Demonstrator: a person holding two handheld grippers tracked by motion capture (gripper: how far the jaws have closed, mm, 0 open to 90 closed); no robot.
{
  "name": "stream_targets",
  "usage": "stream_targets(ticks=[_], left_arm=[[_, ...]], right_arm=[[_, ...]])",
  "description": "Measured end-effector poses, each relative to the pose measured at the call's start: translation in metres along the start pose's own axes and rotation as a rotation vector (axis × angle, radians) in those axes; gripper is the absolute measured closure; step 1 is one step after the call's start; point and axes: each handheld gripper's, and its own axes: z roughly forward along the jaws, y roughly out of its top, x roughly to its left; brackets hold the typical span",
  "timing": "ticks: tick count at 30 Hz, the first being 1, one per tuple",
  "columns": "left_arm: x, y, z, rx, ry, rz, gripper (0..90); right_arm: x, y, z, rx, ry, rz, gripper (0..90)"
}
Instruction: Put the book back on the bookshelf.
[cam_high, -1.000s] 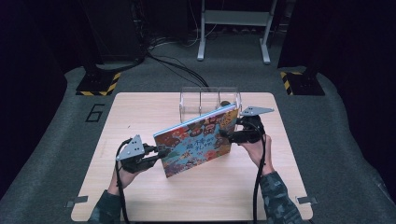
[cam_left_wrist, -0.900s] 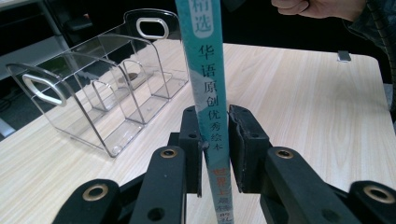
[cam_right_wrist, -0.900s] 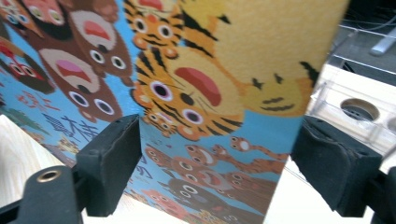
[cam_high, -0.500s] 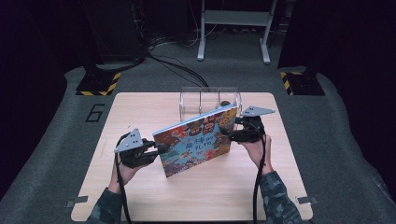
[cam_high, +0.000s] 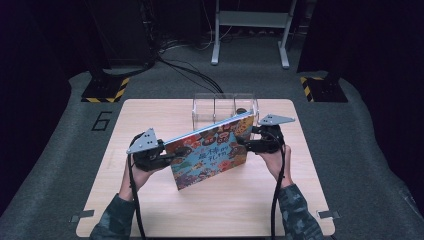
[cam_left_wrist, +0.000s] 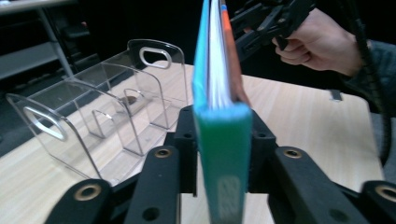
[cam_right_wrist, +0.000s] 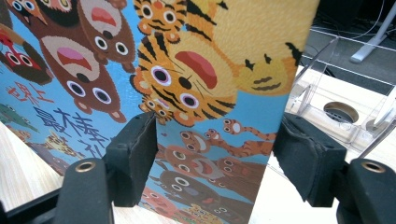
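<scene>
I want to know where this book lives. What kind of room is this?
Probably a lab or recording studio: dark curtains behind, cables on grey carpet, a metal stand, and one wooden table holding the book.

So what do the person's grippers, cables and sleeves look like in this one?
Both the left gripper and the right gripper are black, with two jointed jaws, round metal-ringed pivot holes and dark ridged pads. Each carries a grey three-cornered plate on top. A black cable trails back from each along the forearm. The sleeves are a dark mottled green-grey, like camouflage.
</scene>
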Motion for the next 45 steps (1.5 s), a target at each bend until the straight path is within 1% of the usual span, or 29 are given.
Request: stream_targets(ticks=[1, 2, 3, 4, 5, 7, 8, 9, 11, 13, 15, 16, 17, 18, 19, 21, 22, 23, 27, 29, 30, 31, 32, 35, 38, 40, 42, 43, 45], left_arm=[[0.0, 0.001, 0.002, 0.017, -0.023, 0.002, 71.2], [-0.001, 0.002, 0.004, 0.031, -0.018, 0.019, 70.4], [-0.003, 0.003, 0.005, 0.04, 0.0, 0.061, 70.1], [-0.003, 0.003, 0.005, 0.038, -0.003, 0.075, 70.4], [-0.002, 0.004, 0.006, 0.032, -0.003, 0.042, 70.4], [0.002, 0.007, 0.006, 0.035, -0.023, -0.024, 71.8], [0.003, 0.009, 0.006, 0.042, -0.018, -0.032, 71.9], [0.002, 0.01, 0.006, 0.048, -0.026, -0.029, 74.3], [0.001, 0.014, 0.007, 0.07, -0.024, -0.034, 74.2], [0.002, 0.016, 0.007, 0.077, -0.025, -0.039, 73.9], [0.003, 0.019, 0.007, 0.065, -0.03, -0.025, 74.0], [0.003, 0.02, 0.008, 0.06, -0.035, -0.043, 74.2], [0.004, 0.021, 0.008, 0.067, -0.043, -0.04, 74.8], [0.004, 0.022, 0.009, 0.059, -0.047, -0.04, 75.3], [0.004, 0.022, 0.01, 0.061, -0.052, -0.046, 75.4], [0.006, 0.024, 0.01, 0.067, -0.067, -0.035, 76.2], [0.005, 0.024, 0.011, 0.066, -0.073, -0.047, 76.7], [0.007, 0.025, 0.011, 0.074, -0.072, -0.034, 77.1], [0.009, 0.028, 0.011, 0.094, -0.099, -0.062, 78.5], [0.009, 0.03, 0.012, 0.115, -0.093, -0.059, 79.3], [0.009, 0.031, 0.012, 0.12, -0.092, -0.067, 79.6], [0.009, 0.032, 0.012, 0.128, -0.094, -0.06, 79.8], [0.009, 0.033, 0.012, 0.135, -0.096, -0.066, 79.7], [0.01, 0.033, 0.012, 0.139, -0.101, -0.063, 79.4], [0.011, 0.036, 0.014, 0.131, -0.104, -0.065, 77.2], [0.01, 0.039, 0.018, 0.147, -0.108, -0.044, 76.9], [0.008, 0.041, 0.019, 0.156, -0.093, -0.024, 77.8], [0.008, 0.042, 0.019, 0.161, -0.095, -0.034, 78.1], [0.009, 0.043, 0.019, 0.175, -0.1, -0.032, 79.1]], right_arm=[[0.0, 0.0, 0.0, 0.0, 0.0, 0.001, 30.2], [0.0, 0.0, 0.0, 0.001, 0.0, 0.001, 30.2], [0.0, 0.0, 0.0, 0.001, 0.0, 0.003, 30.0], [0.0, 0.0, 0.0, 0.0, 0.001, 0.002, 29.8], [0.0, 0.0, 0.0, 0.0, 0.0, 0.001, 29.8], [0.0, 0.0, 0.0, 0.0, 0.002, 0.002, 29.7], [0.0, 0.0, 0.0, -0.001, 0.001, 0.001, 29.7], [0.0, 0.0, 0.0, -0.001, 0.001, 0.002, 29.7], [0.001, 0.0, 0.0, 0.001, 0.0, 0.004, 29.5], [0.001, 0.0, 0.0, 0.001, -0.001, 0.004, 29.5], [0.001, 0.0, 0.0, 0.001, 0.0, 0.004, 29.5], [0.001, 0.0, 0.0, 0.001, 0.001, 0.004, 29.2], [0.002, 0.0, 0.0, 0.004, 0.0, 0.006, 29.1], [0.002, 0.0, 0.001, 0.004, -0.003, 0.004, 29.0], [0.002, 0.0, 0.001, 0.005, -0.003, 0.004, 28.8], [0.002, 0.0, 0.001, 0.003, -0.002, -0.004, 28.8], [0.002, 0.0, 0.001, 0.003, -0.002, -0.003, 28.7], [0.002, 0.0, 0.001, 0.003, -0.002, -0.003, 28.5], [0.004, 0.001, 0.001, 0.006, -0.009, -0.004, 28.0], [0.005, 0.001, 0.001, 0.007, -0.015, -0.003, 28.0], [0.005, 0.001, 0.002, 0.008, -0.017, -0.004, 28.0], [0.005, 0.001, 0.002, 0.01, -0.019, -0.005, 28.0], [0.005, 0.001, 0.002, 0.008, -0.021, -0.009, 28.0], [0.006, 0.0, 0.002, 0.006, -0.021, -0.001, 28.2], [0.006, 0.001, 0.003, 0.0, -0.021, -0.006, 28.0], [0.007, 0.001, 0.003, 0.001, -0.017, -0.002, 28.0], [0.008, 0.001, 0.003, 0.002, -0.019, -0.016, 28.1], [0.007, 0.0, 0.003, 0.001, -0.018, -0.015, 28.2], [0.006, -0.001, 0.002, -0.006, -0.01, -0.009, 29.1]])
